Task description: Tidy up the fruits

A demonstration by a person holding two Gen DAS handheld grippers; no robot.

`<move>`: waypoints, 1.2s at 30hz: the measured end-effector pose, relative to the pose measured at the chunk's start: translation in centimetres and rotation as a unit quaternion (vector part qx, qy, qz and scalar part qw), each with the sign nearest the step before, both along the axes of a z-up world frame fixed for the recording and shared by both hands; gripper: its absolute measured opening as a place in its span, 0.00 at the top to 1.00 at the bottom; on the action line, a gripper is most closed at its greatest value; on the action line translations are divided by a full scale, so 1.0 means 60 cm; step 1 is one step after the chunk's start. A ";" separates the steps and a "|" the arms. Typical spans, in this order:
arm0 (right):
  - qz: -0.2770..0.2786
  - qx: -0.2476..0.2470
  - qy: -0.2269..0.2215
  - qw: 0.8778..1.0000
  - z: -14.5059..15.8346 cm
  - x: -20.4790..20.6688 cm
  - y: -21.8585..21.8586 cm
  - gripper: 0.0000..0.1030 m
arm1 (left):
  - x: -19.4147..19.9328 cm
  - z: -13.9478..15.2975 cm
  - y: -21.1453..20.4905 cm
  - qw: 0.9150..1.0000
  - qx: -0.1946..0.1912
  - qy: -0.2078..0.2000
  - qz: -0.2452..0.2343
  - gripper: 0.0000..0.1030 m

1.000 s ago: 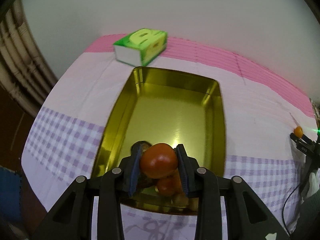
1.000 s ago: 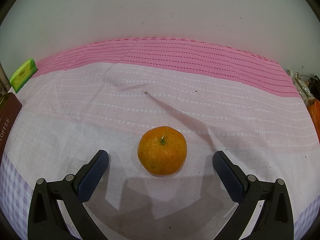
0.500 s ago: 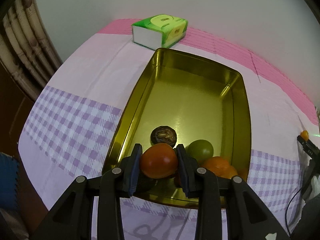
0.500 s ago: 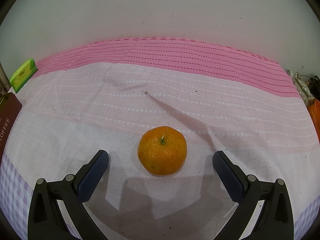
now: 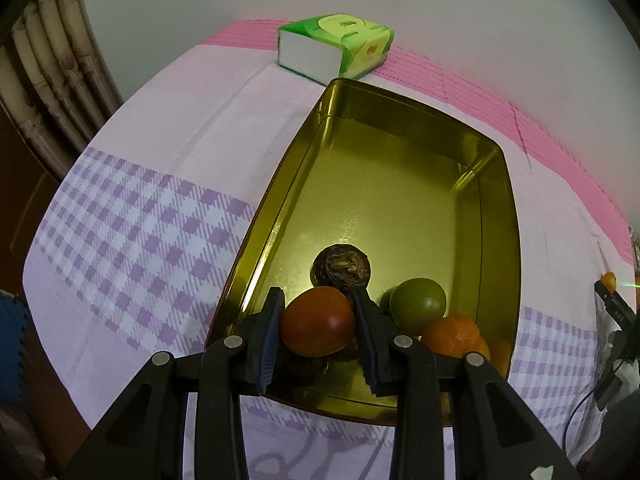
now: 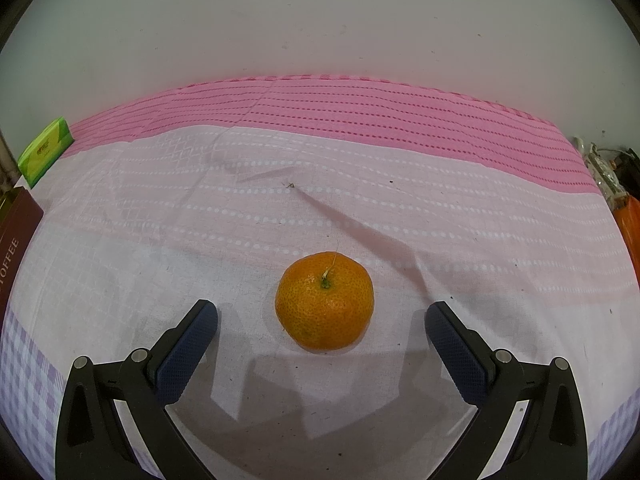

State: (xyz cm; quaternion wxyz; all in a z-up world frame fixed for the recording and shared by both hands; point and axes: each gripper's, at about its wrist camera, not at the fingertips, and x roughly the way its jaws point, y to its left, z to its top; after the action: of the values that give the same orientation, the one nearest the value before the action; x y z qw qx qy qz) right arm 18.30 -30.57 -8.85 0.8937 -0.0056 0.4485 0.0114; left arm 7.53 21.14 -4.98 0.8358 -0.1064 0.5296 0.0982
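Note:
My left gripper (image 5: 319, 307) is shut on a red-orange tomato (image 5: 318, 321) and holds it above the near end of a gold metal tray (image 5: 496, 208). In the tray lie a dark brown wrinkled fruit (image 5: 341, 267), a green fruit (image 5: 417, 303) and an orange (image 5: 451, 335). My right gripper (image 6: 321, 316) is open, low over the cloth. A mandarin orange (image 6: 325, 300) sits on the cloth between its fingertips, slightly ahead, untouched.
A green tissue pack (image 5: 336, 45) lies behind the tray; it also shows in the right wrist view (image 6: 45, 150). A brown toffee box (image 6: 16, 224) stands at the left edge. The table's left edge drops off by a curtain (image 5: 48, 92).
My left gripper has pulled back and risen with the tomato, so more of the tray and its fruits show. The right gripper and mandarin have not moved.

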 end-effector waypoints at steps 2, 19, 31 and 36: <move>-0.004 0.000 0.003 1.000 0.002 0.000 0.005 0.00 | -0.002 -0.001 0.000 1.000 0.000 0.000 0.001 0.70; -0.033 0.000 0.023 0.999 0.010 -0.008 0.009 0.00 | -0.002 0.002 0.004 1.000 0.000 0.003 0.002 0.69; -0.024 0.000 0.006 1.000 0.022 -0.006 0.033 0.37 | 0.000 0.003 0.009 1.000 -0.011 0.006 0.010 0.66; -0.043 0.010 0.003 0.999 0.026 -0.004 0.020 0.55 | -0.002 0.005 0.007 1.000 -0.014 0.004 0.009 0.66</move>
State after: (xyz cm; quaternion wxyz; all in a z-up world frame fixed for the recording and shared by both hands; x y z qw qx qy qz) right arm 18.09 -29.40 -7.27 0.8921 0.0226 0.4506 -0.0222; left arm 7.43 21.58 -4.67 0.8313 -0.1228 0.5331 0.0984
